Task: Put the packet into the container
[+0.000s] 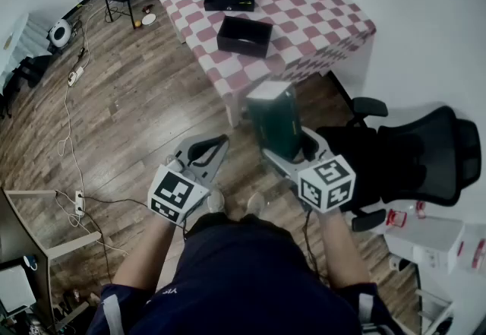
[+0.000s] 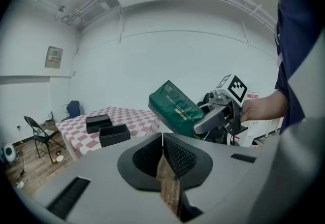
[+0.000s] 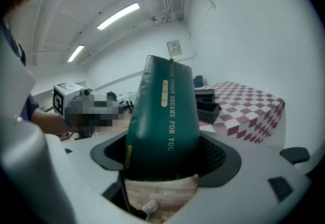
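Left tongs are clenched and empty. Right tongs grasp the dark green foil packet, held upright. The open black rectangular container sits well ahead of both tongs on the pink-checked surface; carrying and dropping in are probably still to do. Only the head view shows the container's hollow. Only the right gripper view shows the packet's lettering.

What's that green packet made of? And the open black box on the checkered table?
Green packet: probably plastic or foil film; smooth, slightly shiny, puffy. Open black box: likely stiff cardboard or plastic; matte, with straight walls.
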A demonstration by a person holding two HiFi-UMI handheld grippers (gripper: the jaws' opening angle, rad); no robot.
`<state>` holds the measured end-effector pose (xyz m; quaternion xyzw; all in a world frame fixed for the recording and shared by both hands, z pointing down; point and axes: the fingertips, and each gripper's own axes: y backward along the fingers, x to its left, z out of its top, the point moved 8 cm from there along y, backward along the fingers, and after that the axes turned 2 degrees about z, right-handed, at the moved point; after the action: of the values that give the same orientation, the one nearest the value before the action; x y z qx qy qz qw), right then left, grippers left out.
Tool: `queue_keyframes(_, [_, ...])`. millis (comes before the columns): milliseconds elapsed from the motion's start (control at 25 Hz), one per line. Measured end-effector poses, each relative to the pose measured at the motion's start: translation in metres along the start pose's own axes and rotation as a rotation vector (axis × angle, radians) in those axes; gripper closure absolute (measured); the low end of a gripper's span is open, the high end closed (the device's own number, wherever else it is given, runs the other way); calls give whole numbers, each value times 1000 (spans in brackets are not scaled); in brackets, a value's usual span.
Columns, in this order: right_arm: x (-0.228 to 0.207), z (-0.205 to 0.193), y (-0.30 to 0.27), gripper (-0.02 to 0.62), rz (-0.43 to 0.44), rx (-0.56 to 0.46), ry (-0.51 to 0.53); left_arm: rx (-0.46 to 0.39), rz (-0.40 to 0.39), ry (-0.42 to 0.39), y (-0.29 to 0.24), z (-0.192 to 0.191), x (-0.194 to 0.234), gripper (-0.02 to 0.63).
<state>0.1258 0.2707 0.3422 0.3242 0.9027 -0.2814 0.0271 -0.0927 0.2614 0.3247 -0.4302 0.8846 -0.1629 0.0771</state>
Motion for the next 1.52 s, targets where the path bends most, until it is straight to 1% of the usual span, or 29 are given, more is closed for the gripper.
queue_keyframes(360, [-8, -1, 4, 190, -4, -10, -17, 1, 12, 1, -4, -3, -5, 575])
queue_keyframes(720, [-29, -20, 32, 190, 11, -6, -12, -2, 44, 16, -14, -6, -40, 575])
queue_keyframes(1080, [-51, -21, 59, 190, 27, -32, 15, -2, 82, 3, -20, 4, -68, 575])
queue_keyframes(1320, [-59, -19, 57, 190, 45, -35, 11, -2, 91, -6, -27, 9, -68, 575])
queue_keyframes(1520, [-65, -14, 45, 190, 49, -31, 18, -3, 100, 6, -31, 5, -56, 575])
